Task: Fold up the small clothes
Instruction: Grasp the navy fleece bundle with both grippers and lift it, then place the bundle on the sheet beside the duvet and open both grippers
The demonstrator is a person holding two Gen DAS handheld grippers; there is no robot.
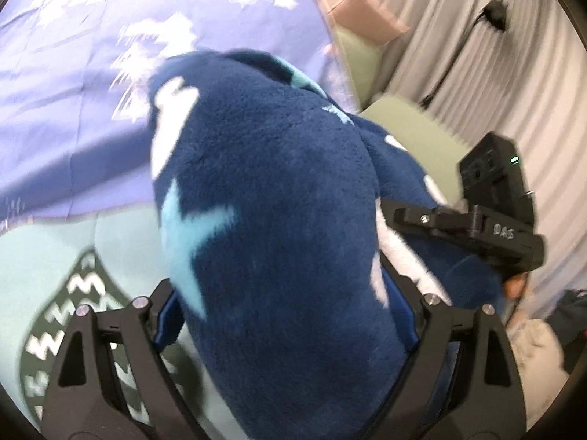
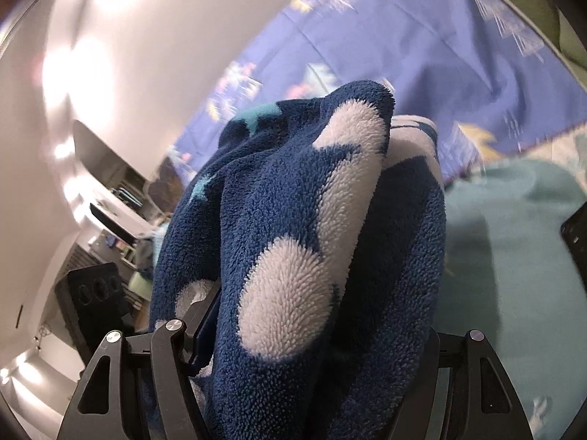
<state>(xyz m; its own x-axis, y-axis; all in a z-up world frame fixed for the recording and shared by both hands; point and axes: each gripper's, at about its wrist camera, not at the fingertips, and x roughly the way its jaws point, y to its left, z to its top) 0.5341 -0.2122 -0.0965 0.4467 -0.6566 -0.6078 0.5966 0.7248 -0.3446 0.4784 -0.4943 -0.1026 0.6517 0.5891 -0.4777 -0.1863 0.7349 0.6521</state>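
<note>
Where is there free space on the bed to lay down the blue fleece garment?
The plain teal cover to the right of the fleece garment, below the purple sheet's edge, looks bare. The purple sheet beyond also looks free. At the right in the left wrist view it is crowded: the right claw and piled clothes.

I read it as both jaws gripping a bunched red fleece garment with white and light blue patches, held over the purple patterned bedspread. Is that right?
Not quite: the fleece garment is dark blue, not red, as the right wrist view shows clearly. The rest stands: it carries white and light blue patches, sits bunched in the jaws of the left gripper and the right gripper, and the purple patterned bedspread lies beyond.
</note>
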